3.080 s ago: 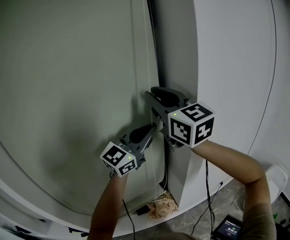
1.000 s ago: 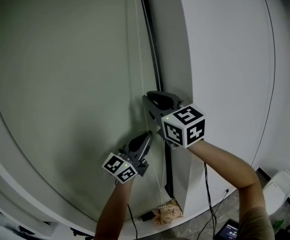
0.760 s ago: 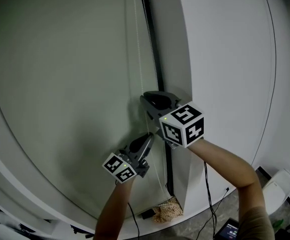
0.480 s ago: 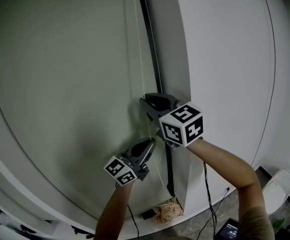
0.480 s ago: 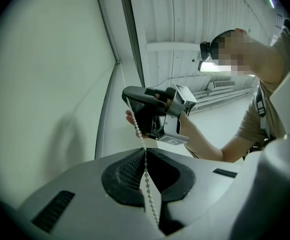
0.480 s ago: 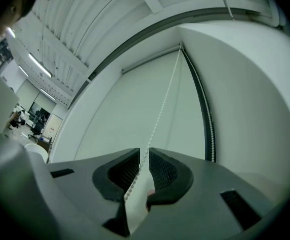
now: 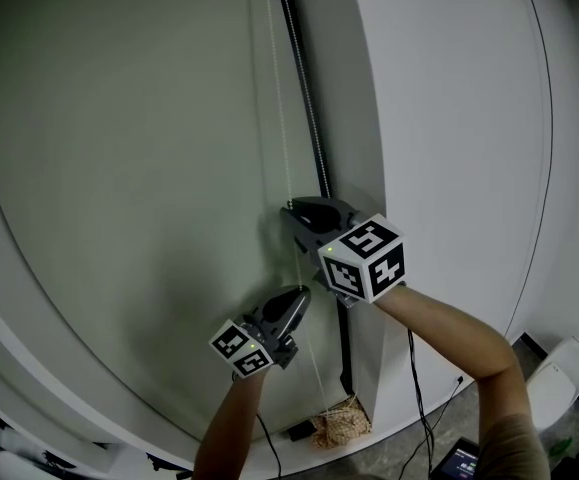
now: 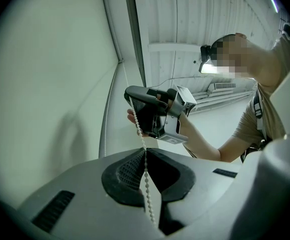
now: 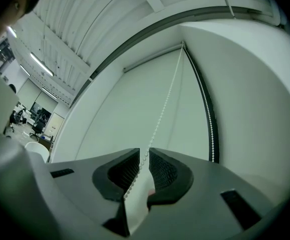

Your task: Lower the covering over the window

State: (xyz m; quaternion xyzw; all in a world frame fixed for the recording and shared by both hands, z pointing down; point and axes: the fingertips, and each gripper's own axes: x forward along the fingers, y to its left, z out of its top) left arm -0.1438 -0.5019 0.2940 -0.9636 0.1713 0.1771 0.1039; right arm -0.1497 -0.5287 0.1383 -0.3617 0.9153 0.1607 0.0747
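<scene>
We take this for an office or commercial work building. Overhead runs a ribbed metal ceiling (image 8: 210,14) with long strip lights (image 9: 42,64), plain and industrial. A tall window is covered by a pale roller blind (image 7: 119,168) with a bead chain (image 7: 280,118), set beside a smooth white wall (image 7: 449,118). Far off we make out an open room with what look like desk chairs (image 9: 34,128), and cables (image 7: 410,358) trail down to a grey floor (image 7: 394,443)

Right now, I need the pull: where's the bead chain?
Head view, centre: the bead chain hangs along the blind's right edge, pinched below in the left claw.
</scene>
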